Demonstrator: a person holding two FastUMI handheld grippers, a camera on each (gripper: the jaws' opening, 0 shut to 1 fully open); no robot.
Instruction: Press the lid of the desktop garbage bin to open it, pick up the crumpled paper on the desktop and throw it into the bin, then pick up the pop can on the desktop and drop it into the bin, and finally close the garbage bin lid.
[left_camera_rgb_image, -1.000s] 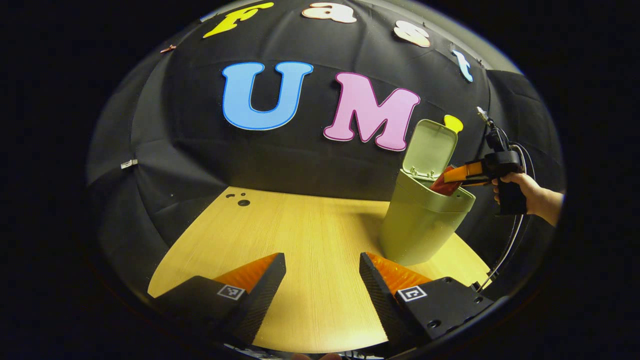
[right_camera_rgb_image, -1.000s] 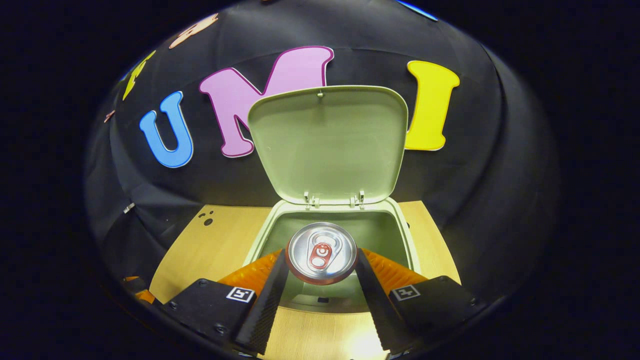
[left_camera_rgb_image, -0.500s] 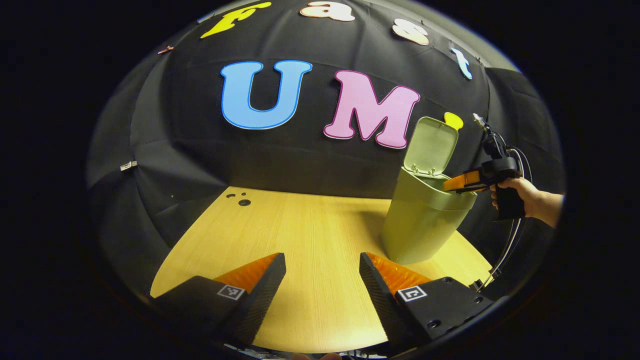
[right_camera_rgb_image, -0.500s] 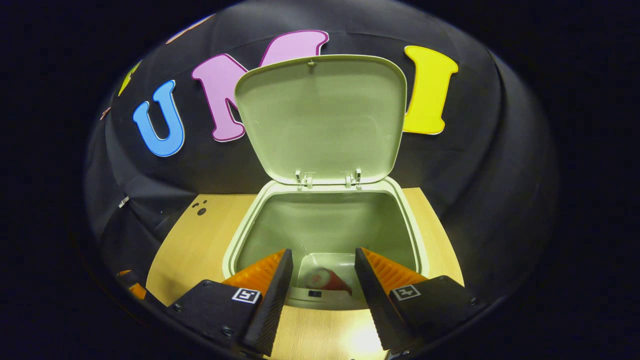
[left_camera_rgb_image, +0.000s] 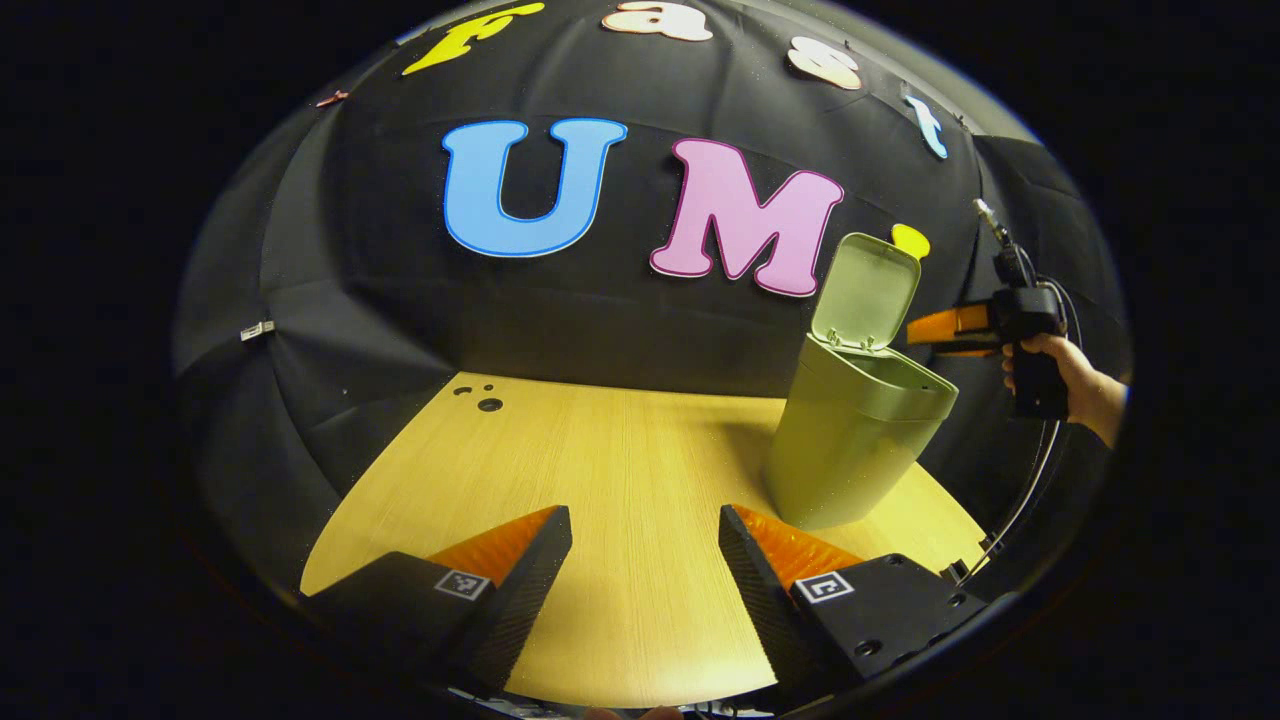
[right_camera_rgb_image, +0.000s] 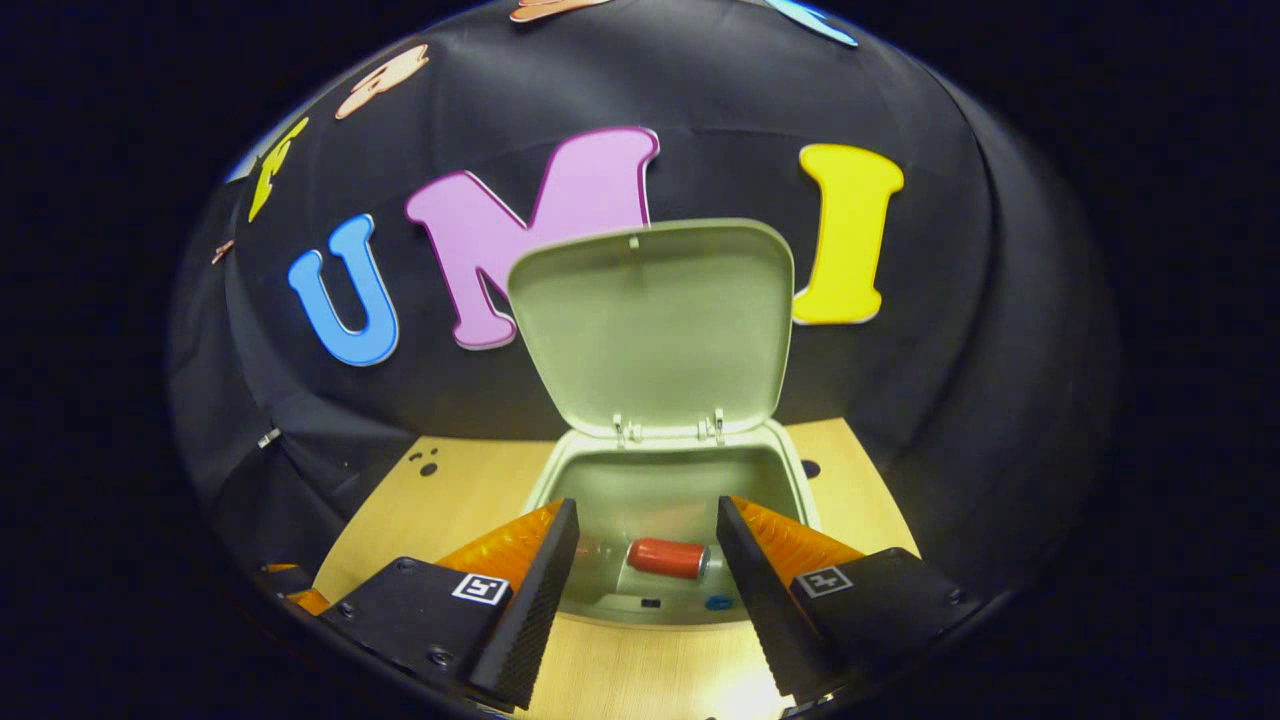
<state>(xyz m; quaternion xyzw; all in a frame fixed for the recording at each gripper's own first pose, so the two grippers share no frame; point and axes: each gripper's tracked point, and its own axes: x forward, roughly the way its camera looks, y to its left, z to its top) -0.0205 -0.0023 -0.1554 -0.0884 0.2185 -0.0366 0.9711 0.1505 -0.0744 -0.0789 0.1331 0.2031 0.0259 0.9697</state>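
Pop can (right_camera_rgb_image: 667, 558) lying inside the open-lidded bin (right_camera_rgb_image: 668, 490); right tongs (right_camera_rgb_image: 647, 580) released above it, left tongs (left_camera_rgb_image: 645, 575) released over the table (left_camera_rgb_image: 600, 470).

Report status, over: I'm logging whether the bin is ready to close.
Both hand-held grippers open, empty: left low over desktop, right above bin. Pop can lying inside bin. Lid up, nothing blocking it.

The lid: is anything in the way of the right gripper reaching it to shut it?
Nothing visible. The lid stands open above the bin, and the open right gripper hovers right before it, the can lying down inside.
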